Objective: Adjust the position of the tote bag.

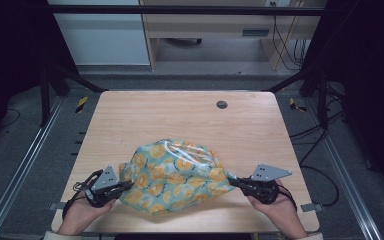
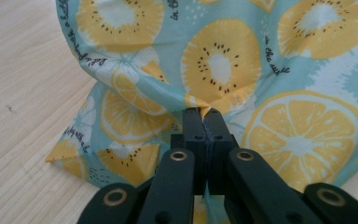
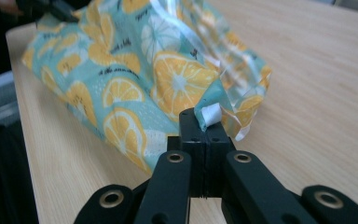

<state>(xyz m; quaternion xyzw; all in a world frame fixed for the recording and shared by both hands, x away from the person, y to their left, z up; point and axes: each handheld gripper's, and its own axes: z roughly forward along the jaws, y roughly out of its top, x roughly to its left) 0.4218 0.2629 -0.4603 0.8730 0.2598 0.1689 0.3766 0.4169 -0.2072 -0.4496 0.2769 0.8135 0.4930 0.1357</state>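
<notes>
A teal bag printed with orange and lemon slices [image 1: 175, 176] lies puffed up on the near half of the wooden table [image 1: 180, 115]. My left gripper [image 1: 128, 185] is shut on the bag's left edge; in the left gripper view the printed fabric [image 2: 223, 65] is pinched between the closed jaws of that gripper [image 2: 204, 113]. My right gripper [image 1: 233, 182] is shut on the bag's right corner, where a white folded tip [image 3: 209, 114] pokes up from between the closed jaws of the same gripper [image 3: 206, 122]. A shiny clear panel [image 1: 190, 152] shows on the bag's top.
A round dark grommet hole [image 1: 221, 104] sits in the table's far right part. Metal frame rails [image 1: 20, 170] run along both sides of the table. Cables [image 1: 325, 130] trail over the floor at the right, and a desk [image 1: 205, 30] stands behind.
</notes>
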